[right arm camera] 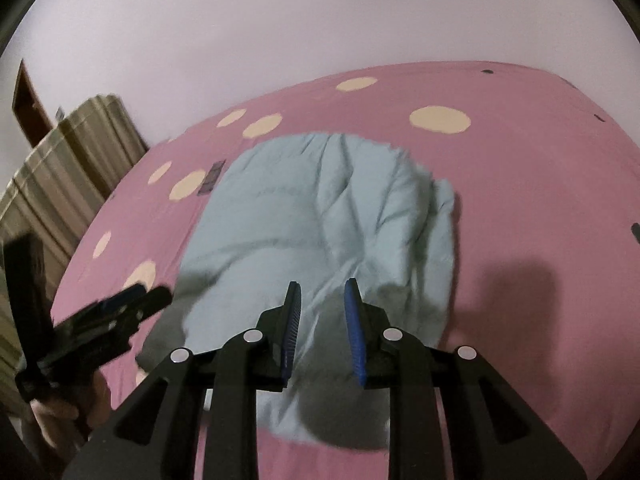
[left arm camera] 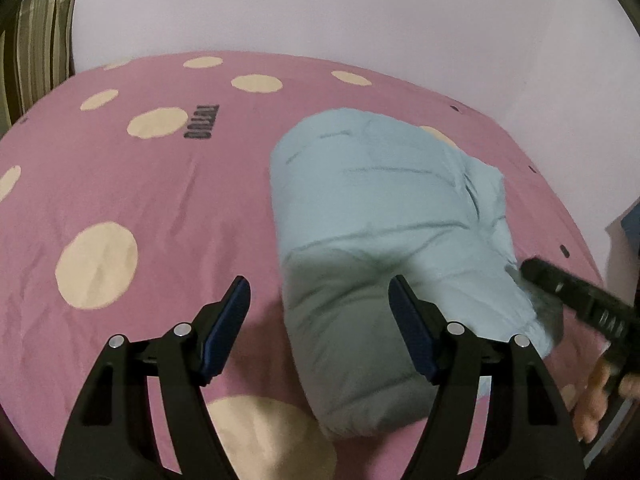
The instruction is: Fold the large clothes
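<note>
Dark block lettering printed on the pink bedspread with cream dots is too blurred to read. A pale blue padded jacket lies folded into a puffy bundle near the bed's right edge. The left gripper is spread wide, empty; the right gripper stands slightly parted above the jacket, pinching nothing

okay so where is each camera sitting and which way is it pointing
Left wrist: on the left gripper, angled down at the pink bed; jaws wide apart, right gripper at the edge.
Right wrist: on the right gripper, above the blue jacket; jaws narrowly apart, empty.
Shared: jacket, bed, left gripper.
</note>
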Available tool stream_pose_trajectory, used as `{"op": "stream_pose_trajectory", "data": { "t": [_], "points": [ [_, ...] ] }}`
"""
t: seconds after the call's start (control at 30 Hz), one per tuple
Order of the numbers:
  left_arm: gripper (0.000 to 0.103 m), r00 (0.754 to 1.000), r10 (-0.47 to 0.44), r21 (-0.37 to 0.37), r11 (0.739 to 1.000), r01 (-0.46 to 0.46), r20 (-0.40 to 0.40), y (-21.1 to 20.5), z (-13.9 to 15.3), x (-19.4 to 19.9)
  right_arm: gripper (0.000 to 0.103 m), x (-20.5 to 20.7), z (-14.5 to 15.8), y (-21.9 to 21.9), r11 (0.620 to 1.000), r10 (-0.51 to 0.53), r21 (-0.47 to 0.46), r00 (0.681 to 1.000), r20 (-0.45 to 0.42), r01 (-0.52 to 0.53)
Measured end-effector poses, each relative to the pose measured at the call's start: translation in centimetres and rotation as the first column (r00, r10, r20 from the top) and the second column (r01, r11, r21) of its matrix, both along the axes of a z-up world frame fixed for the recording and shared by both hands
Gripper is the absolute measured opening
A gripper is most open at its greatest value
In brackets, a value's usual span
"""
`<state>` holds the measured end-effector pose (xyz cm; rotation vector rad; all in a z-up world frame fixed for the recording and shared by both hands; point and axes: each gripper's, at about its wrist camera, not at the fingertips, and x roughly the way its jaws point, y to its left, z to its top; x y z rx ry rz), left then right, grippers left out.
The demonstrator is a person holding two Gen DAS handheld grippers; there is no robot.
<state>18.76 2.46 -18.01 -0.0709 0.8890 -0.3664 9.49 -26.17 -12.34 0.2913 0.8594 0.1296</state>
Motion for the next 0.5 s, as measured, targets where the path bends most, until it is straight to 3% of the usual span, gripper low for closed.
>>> {"op": "stream_pose_trajectory", "data": {
  "t": [0.1,0.3,0.5],
  "points": [
    [0.072,1.000,-0.016,0.022,1.000,0.016,-0.011,-0.7,-0.9,-0.2,0.023,-0.4,-1.3,1.0,0.996,0.011,-0.088,1.000,-0.017,-0.013],
    [0.073,0.996,-0.029,0.044,0.999,0.032,-0.080,-1.5,-4.1,0.4,0.019,0.8,-4.9,0.3,0.996,0.003,-0.094,0.996,-0.086,-0.011],
    [0.075,0.996,-0.034,0.107,0.993,0.043,-0.084,-2.5,-6.1,0.8,0.019,1.5,-6.7,0.3,0.996,0.002,-0.089,0.995,-0.102,-0.011]
  ]
}}
